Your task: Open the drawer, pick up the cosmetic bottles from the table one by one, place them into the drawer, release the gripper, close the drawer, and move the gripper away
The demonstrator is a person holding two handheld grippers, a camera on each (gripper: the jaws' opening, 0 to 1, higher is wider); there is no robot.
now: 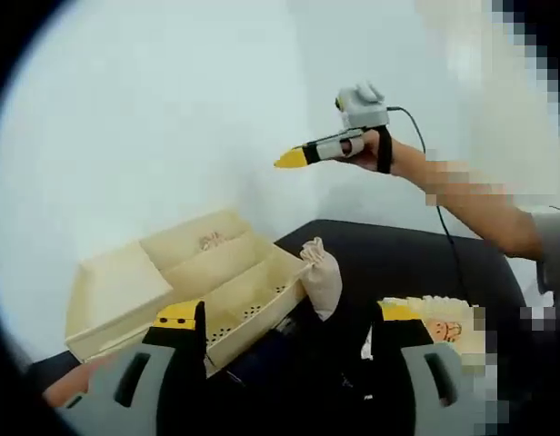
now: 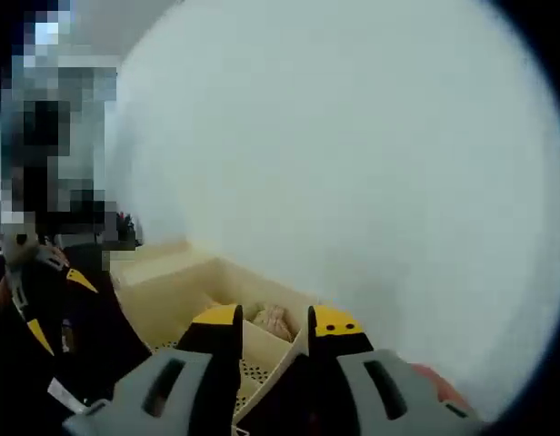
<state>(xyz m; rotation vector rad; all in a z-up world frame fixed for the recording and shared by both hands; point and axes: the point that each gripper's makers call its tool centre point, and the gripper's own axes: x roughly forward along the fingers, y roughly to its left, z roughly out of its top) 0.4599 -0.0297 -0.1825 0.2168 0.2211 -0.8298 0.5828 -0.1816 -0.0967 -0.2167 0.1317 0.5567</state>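
My left gripper (image 1: pixel 289 318) stands wide open over the dark counter (image 1: pixel 398 259), its yellow-tipped jaws well apart and nothing between them. Just ahead, between the jaws in the left gripper view, a pale cosmetic bottle (image 1: pixel 321 277) stands upright on the counter, touching or nearly touching the near corner of the cream drawer (image 1: pixel 185 277). The drawer lies open to the left of the bottle, its perforated compartments showing, with a small pinkish item (image 1: pixel 210 241) in a far compartment. Beyond the right jaw rests a yellow and white printed packet (image 1: pixel 444 322). Higher up and farther off, my right gripper (image 1: pixel 292 159) hangs in the air in front of the white wall (image 1: pixel 153 109), held in my hand (image 1: pixel 375 150), its yellow tips drawn together. In the right gripper view, that gripper (image 2: pixel 275 322) shows its jaws narrow, only a slim gap between them, holding nothing; below and ahead sits the drawer (image 2: pixel 162 282), the pinkish item (image 2: pixel 273 320) lying between the tips.
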